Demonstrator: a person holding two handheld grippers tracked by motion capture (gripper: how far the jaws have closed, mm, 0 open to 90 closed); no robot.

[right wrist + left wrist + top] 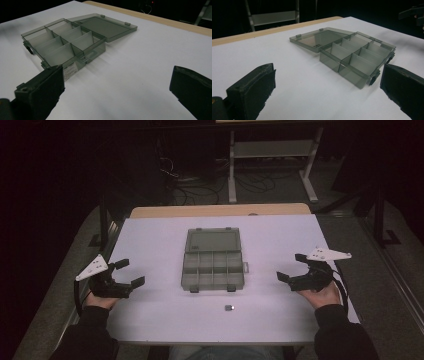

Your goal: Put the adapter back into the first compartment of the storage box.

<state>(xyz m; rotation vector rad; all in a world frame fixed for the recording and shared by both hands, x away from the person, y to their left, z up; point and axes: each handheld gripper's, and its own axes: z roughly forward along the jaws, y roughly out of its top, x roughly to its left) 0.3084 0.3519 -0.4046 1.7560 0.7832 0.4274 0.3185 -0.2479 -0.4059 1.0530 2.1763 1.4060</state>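
Claws, left (126, 272) and right (291, 266), gape empty either side of the open box (212, 260), equally near.

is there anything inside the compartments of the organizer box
No, the open organizer box shows bare dividers and empty compartments in the left gripper view, with its lid laid flat behind it.

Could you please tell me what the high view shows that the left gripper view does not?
High view alone: the small dark object lying on the white table near the person's edge, apart from the box, and both hands, each holding an open gripper: left gripper, right gripper.

Left gripper view alone: a close look at the upright dividers from the side.

Both: the smoky translucent organizer box, its lid folded flat open, compartments looking empty.
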